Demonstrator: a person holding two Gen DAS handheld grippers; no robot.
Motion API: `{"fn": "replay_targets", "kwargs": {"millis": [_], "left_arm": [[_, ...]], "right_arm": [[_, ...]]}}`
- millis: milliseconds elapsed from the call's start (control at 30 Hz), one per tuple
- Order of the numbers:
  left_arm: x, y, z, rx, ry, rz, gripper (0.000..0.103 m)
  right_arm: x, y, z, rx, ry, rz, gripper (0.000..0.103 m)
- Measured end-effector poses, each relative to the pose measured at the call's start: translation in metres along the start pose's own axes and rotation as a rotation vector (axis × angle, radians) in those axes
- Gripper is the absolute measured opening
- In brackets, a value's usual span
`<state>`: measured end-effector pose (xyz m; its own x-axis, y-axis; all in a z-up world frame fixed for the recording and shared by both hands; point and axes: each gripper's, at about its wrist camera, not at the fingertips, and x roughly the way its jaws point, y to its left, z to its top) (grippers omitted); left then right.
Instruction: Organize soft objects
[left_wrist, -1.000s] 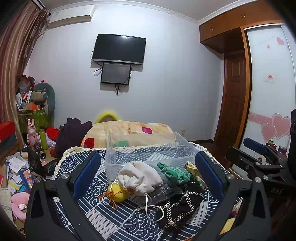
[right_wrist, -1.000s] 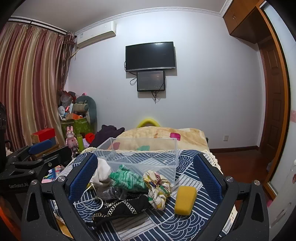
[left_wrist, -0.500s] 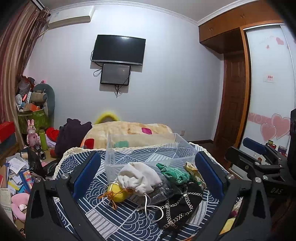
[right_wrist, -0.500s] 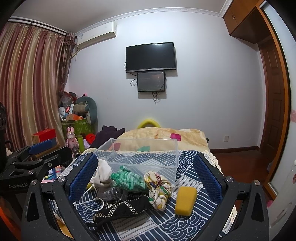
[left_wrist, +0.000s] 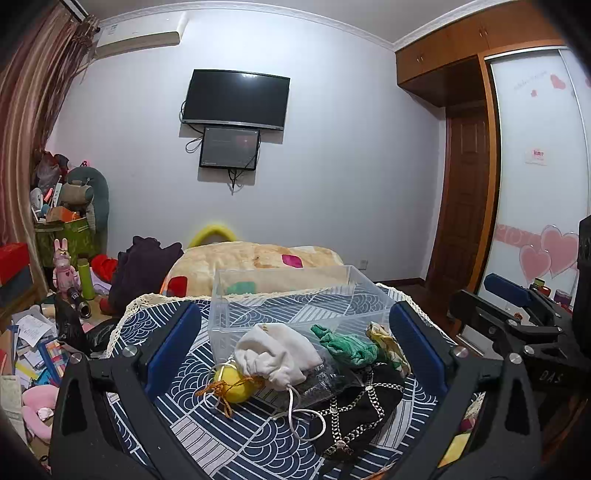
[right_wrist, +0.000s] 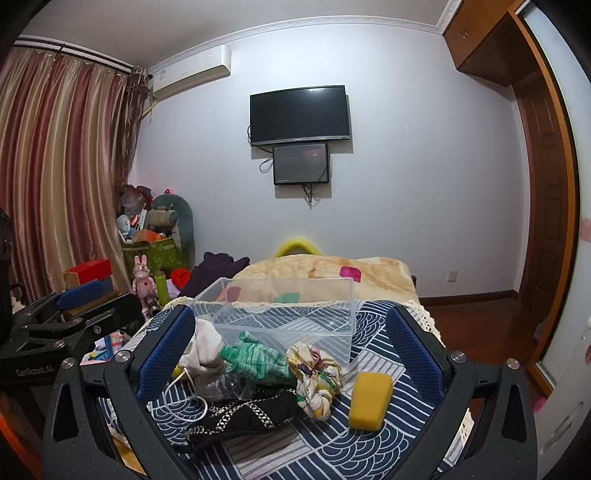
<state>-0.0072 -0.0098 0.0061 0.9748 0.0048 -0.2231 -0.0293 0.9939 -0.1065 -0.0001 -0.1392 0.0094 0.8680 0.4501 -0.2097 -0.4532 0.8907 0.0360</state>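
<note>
An empty clear plastic bin (left_wrist: 295, 299) (right_wrist: 284, 314) stands on a table with a blue wave-pattern cloth (left_wrist: 229, 439) (right_wrist: 369, 443). In front of it lies a pile: a white drawstring pouch (left_wrist: 277, 354) (right_wrist: 205, 349), a yellow ball with orange string (left_wrist: 234, 382), a green cloth (left_wrist: 347, 347) (right_wrist: 258, 360), a floral cloth (left_wrist: 388, 343) (right_wrist: 314, 376), a black chained item (left_wrist: 362, 410) (right_wrist: 243, 413) and a yellow sponge (right_wrist: 369, 395). My left gripper (left_wrist: 295, 347) is open above the pile. My right gripper (right_wrist: 288, 354) is open above it too. Each shows at the side of the other's view.
Behind the table is a bed with a beige blanket (left_wrist: 255, 258) (right_wrist: 325, 269). Clutter, a green box (right_wrist: 155, 251) and a pink rabbit toy (left_wrist: 64, 262) crowd the floor at left. A wardrobe with sliding doors (left_wrist: 535, 177) and a wooden door (right_wrist: 550, 206) stand at right.
Both grippers have drifted very slightly; the views are almost the same. No object on the table has moved.
</note>
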Motion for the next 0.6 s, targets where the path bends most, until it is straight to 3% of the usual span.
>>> {"fn": "replay_targets", "kwargs": {"millis": [267,333,600], "left_arm": [[0.004,0.006,-0.003,-0.006,-0.004,0.012,0.1],[0.006,0.011,-0.004,-0.016,0.005,0.013,0.085],[0.032,0.036,-0.015,-0.044,0.079,0.089,0.066]], "right_arm": [[0.003,-0.004,-0.004,0.011,0.006,-0.015,0.103],[0.005,-0.008,-0.005,0.02,0.011,-0.022,0.101],[0.019,-0.026,-0.013,0.071,0.076,-0.062,0.076]]}}
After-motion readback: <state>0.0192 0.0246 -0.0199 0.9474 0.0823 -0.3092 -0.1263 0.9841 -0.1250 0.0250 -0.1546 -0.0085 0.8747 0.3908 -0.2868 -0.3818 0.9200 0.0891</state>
